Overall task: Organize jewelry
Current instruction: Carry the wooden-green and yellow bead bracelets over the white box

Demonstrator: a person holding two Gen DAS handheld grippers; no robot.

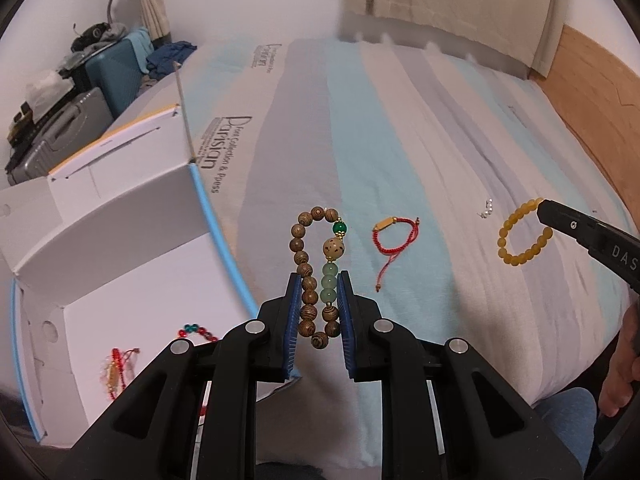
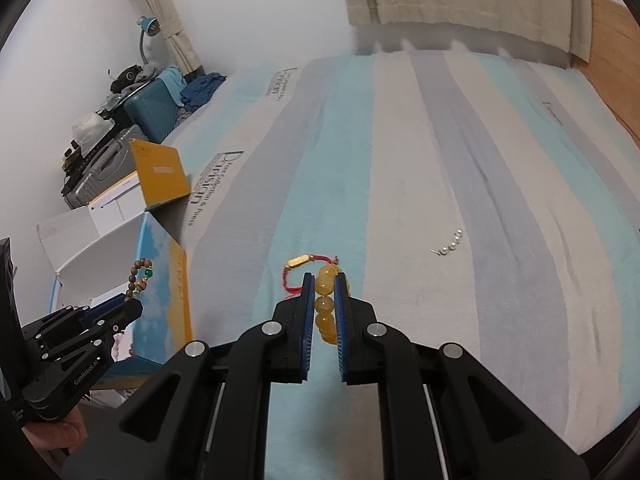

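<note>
Both claws tilt down over the bed (image 1: 400, 140). The left claw (image 1: 318, 308) pinches a wooden bead bracelet (image 1: 316, 268) beside the box (image 1: 120, 240); the right claw (image 2: 324, 312) clamps a yellow bead bracelet (image 2: 325, 304), lifted clear.

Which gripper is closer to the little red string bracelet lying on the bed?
Left. The left gripper hangs just beside the red string bracelet; the right gripper is farther off on its other side.

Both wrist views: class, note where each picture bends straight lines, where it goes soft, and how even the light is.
Left wrist view: the box edge curves and dark lens corners ring the frame; the wooden bracelet in the left gripper is sharp, the curtain hem soft; flat light, faint shadows. Right wrist view: the bedspread stripes bow outward; the yellow bracelet in the right gripper looks slightly blurred.
</note>
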